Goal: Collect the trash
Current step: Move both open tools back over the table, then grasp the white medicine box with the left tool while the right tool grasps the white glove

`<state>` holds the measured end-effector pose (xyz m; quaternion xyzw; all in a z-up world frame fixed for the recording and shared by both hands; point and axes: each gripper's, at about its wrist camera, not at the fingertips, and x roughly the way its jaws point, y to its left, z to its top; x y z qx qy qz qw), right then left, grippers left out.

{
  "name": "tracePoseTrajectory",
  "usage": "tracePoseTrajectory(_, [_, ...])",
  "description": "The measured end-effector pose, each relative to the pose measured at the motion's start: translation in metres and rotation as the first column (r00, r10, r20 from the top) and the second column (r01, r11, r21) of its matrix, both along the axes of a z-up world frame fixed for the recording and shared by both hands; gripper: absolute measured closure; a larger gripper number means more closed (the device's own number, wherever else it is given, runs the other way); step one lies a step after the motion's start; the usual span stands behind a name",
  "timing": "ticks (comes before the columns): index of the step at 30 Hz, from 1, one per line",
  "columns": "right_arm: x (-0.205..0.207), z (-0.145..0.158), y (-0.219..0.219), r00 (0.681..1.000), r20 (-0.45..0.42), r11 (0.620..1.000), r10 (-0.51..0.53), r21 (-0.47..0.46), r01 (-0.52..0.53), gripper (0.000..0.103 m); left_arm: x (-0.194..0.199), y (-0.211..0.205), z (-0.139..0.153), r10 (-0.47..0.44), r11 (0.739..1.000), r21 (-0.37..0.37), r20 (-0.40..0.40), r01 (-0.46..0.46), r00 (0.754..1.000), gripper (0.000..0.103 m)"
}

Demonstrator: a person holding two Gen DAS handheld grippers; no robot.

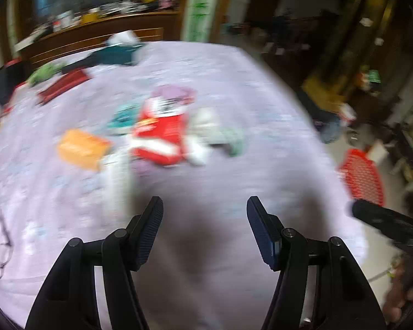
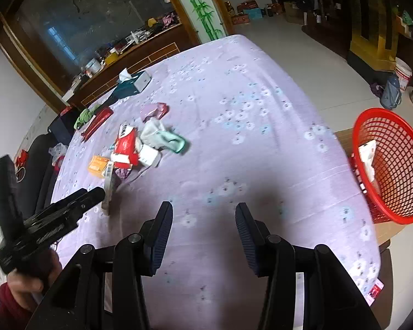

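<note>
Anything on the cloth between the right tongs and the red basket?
No. In the right wrist view, only bare flowered purple cloth lies between the open right tongs and the red basket.

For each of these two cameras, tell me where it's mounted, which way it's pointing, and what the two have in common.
Left wrist: sits on the left gripper, looking forward across the bed at the trash pile; its open jaws show, and the right gripper enters at right.
Right wrist: sits on the right gripper, facing the same bed; open jaws, the left gripper and a hand show.
Shared: bed, trash pile, red basket.
</note>
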<state>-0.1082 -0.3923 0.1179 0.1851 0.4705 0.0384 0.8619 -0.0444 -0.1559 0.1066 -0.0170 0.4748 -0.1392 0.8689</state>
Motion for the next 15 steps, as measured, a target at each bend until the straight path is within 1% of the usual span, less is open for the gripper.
tracePoseTrajectory(3, [0.003, -0.002, 0.009, 1.000, -0.013, 1.000, -0.002, -0.004, 0.002, 0.052, 0.016, 0.034, -0.016, 0.079, 0.997, -0.003, -0.044, -0.079, 0.996, 0.041])
tracePoseTrajectory(6, [0.003, -0.005, 0.013, 1.000, -0.026, 1.000, -0.006, -0.009, 0.005, 0.052, 0.037, 0.052, -0.033, 0.124, 0.992, 0.023, -0.087, -0.122, 0.989, 0.041])
tracePoseTrajectory(9, [0.001, -0.006, 0.014, 0.999, -0.035, 1.000, -0.013, -0.020, 0.012, 0.052, 0.051, 0.060, -0.047, 0.152, 0.988, 0.029, -0.117, -0.150, 0.981, 0.041])
tracePoseTrajectory(12, [-0.001, -0.007, 0.010, 0.999, -0.046, 0.999, -0.025, -0.030, 0.023, 0.052, 0.064, 0.068, -0.062, 0.168, 0.985, -0.006, -0.163, -0.171, 0.972, 0.041])
tracePoseTrajectory(14, [-0.001, -0.005, 0.009, 0.998, -0.050, 0.999, -0.028, -0.036, 0.026, 0.052, 0.070, 0.068, -0.071, 0.176, 0.984, 0.015, -0.172, -0.176, 0.969, 0.041])
tracePoseTrajectory(15, [-0.001, -0.004, 0.009, 0.998, -0.051, 0.999, -0.028, -0.041, 0.026, 0.052, 0.072, 0.068, -0.074, 0.174, 0.985, 0.014, -0.177, -0.174, 0.969, 0.041])
